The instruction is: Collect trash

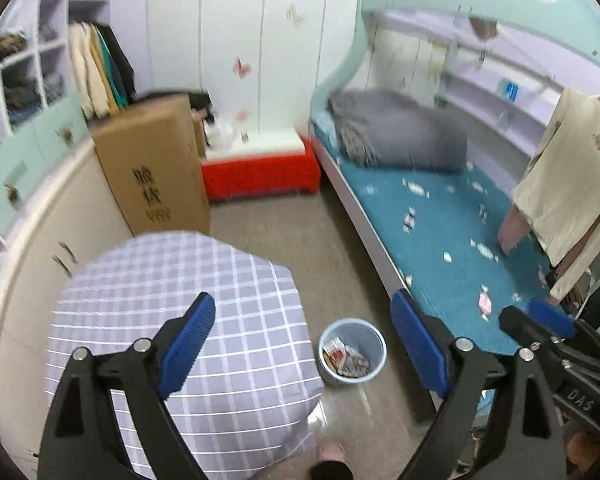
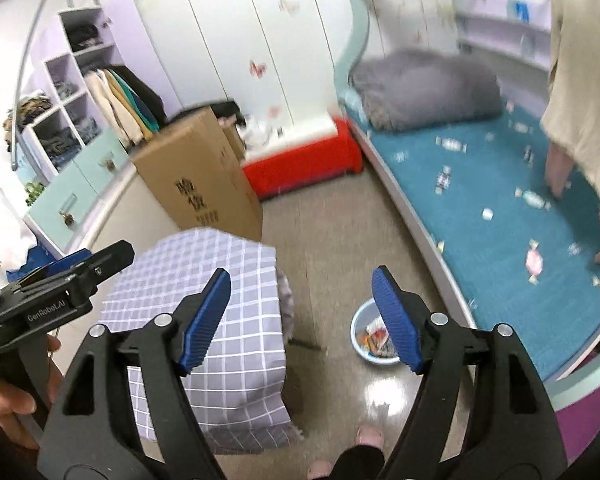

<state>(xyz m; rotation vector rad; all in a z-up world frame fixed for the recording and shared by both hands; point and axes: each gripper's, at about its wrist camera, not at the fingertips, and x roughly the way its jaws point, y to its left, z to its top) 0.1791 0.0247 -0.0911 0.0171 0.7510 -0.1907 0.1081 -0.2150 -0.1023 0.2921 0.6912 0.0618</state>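
below and between the spread fingers of the left gripper (image 1: 304, 356), left wrist view: one pale blue bin (image 1: 353, 350) on the floor, already holding several wrappers and packets, count unclear. gripper fingers wide apart, nothing held. to the gripper's left and under its left finger, a low stand draped in a grey checked cloth (image 1: 172, 312). ahead and to the right, a bed with a teal mattress (image 1: 460, 248), scattered with small candy-like wrappers (image 1: 485, 302); whether each is rubbish or printed pattern cannot be told through the blur. a grey folded quilt (image 1: 396, 132) at the far end of the bed; a cardboard box (image 1: 152, 164) and a red-sided bench (image 1: 260, 172) further ahead. the right gripper (image 1: 548, 328) shows at the right edge, its opening not readable from here. right wrist view: right gripper (image 2: 302, 320) fingers likewise set well apart and empty. the bin (image 2: 362, 326) sits just beyond the right finger, partly hidden by it, contents visible. the checked cloth (image 2: 204, 288) lies under the left finger; the mattress (image 2: 500, 220) stretches ahead to the right with the same scattered wrappers (image 2: 535, 261). the left gripper (image 2: 76, 264) appears at the left edge, held in a hand (image 2: 8, 392). status, as a judgement: collection partly done, some rubbish in the bin; neither gripper carries anything, and the pieces on the bed look like the remaining work.
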